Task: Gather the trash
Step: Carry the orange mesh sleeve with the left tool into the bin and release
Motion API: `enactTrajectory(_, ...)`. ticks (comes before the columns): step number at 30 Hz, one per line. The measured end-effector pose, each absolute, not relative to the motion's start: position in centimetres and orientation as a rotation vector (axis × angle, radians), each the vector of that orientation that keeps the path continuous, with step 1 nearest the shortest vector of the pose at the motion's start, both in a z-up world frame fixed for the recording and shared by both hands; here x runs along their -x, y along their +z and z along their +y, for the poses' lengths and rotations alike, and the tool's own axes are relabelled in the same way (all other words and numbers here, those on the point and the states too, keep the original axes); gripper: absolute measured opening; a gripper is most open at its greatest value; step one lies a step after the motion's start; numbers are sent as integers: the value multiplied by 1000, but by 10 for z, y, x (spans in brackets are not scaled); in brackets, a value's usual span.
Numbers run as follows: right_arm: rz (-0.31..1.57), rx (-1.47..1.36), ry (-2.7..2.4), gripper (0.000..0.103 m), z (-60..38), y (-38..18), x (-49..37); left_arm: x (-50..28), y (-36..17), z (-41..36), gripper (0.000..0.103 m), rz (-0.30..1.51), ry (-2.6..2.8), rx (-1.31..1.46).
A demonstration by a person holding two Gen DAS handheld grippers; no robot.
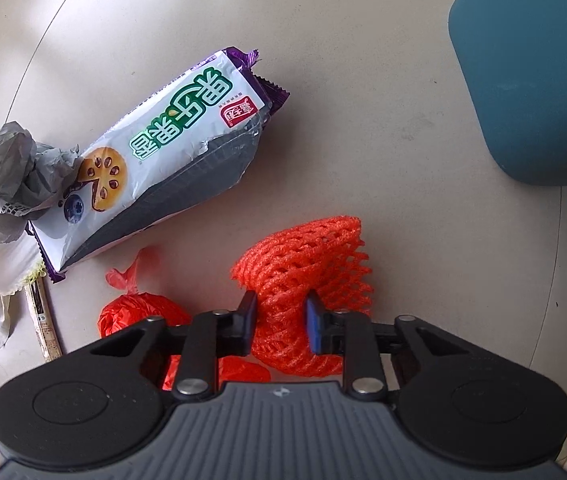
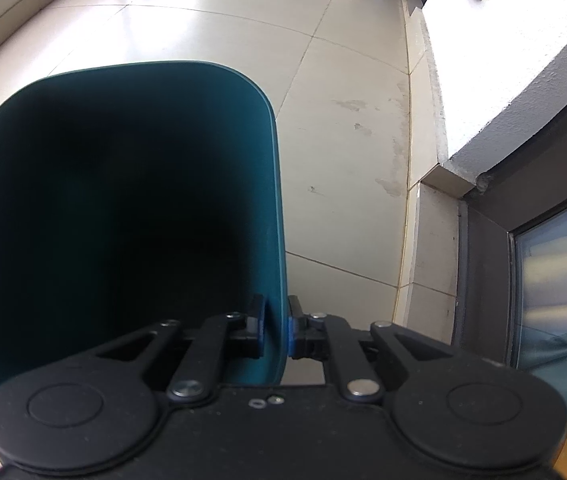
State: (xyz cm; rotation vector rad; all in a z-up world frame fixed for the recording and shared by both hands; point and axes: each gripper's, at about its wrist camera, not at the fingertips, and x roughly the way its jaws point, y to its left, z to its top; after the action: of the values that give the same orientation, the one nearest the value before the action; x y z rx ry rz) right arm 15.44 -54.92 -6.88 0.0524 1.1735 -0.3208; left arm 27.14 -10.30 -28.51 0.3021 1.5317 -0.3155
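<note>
Pinching an orange foam fruit net on the tiled floor, the left tool squeezes its middle; it looks feather-light, springy, easily crushed, so mid-body suits. The right tool clamps the teal bin's wall near its rim.

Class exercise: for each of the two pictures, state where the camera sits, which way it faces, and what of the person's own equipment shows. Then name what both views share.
Left wrist view: sits on the left tool, looks down at the tiled floor; its fingers pinch the orange foam fruit net, beside a purple-and-white snack wrapper.
Right wrist view: sits on the right tool, faces steeply downward into the teal plastic bin; its fingers clamp the bin's rim.
Shared: the teal bin and the floor.
</note>
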Motion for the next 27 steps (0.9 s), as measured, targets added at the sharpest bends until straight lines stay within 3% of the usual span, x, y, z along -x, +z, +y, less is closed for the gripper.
enactTrajectory(7, 1174, -49, -328, 9, -549, -68, -157, -280, -245, -85, 11, 1501, -367, -229)
enactTrajectory(21, 1153, -20, -206, 7, -550, -69, -138, -297, -24, -114, 11, 1132, -521, -145)
enactTrajectory(27, 1158, 4, -162, 7, -540, -70, -128, -287, 28, -163, 11, 1041, -618, -156)
